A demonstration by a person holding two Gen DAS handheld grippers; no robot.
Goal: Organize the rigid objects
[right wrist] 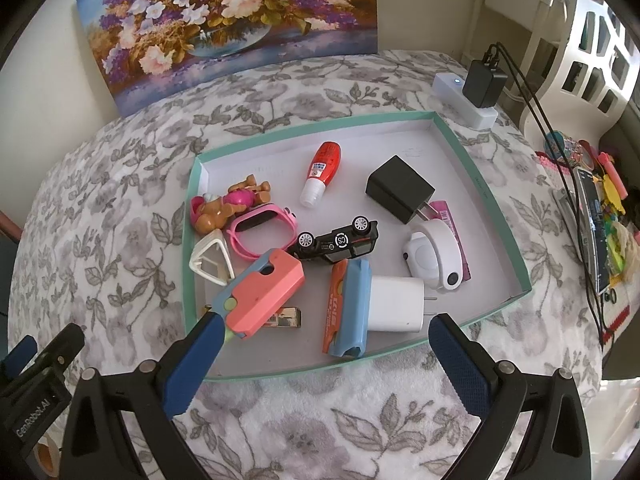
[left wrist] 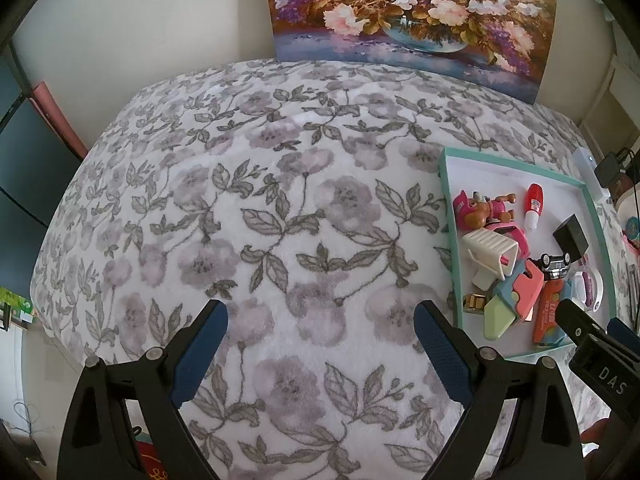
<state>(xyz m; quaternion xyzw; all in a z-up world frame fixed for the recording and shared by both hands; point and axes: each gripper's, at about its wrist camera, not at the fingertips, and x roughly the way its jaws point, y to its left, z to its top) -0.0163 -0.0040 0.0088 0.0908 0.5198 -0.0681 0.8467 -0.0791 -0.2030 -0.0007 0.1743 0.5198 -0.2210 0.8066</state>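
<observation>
left wrist view: left gripper [left wrist: 320,320] stands wide open with nothing between its blue-padded fingers, over bare floral fleece blanket [left wrist: 248,208]. the shallow teal-rimmed cardboard tray [left wrist: 447,216] lies to its right, crowded with small items; the other gripper's black body intrudes at the lower right edge. you have clear cloth here as a sorting area, in my judgement.

right wrist view: right gripper [right wrist: 324,328] is also spread wide and holds nothing, poised at the tray's near rim. its left pad sits over or against the pink-and-blue plastic block toy [right wrist: 264,292]; contact cannot be confirmed. the white plug-in charger cube [right wrist: 396,304] lies between the pads, resting partly on the blue-and-orange plastic case [right wrist: 348,308].

tray contents: black toy car [right wrist: 340,240] on its side, black wall adapter [right wrist: 400,188], red-and-white correction bottle [right wrist: 322,172], pink dog figurine [right wrist: 232,204], pink wristwatch band [right wrist: 260,228], white round device [right wrist: 432,256], white ribbed plastic clip [right wrist: 210,260].

advice: items overlap. take the topmost piece first, close across its flat sides, and lift straight up so neighbours are not dragged.
</observation>
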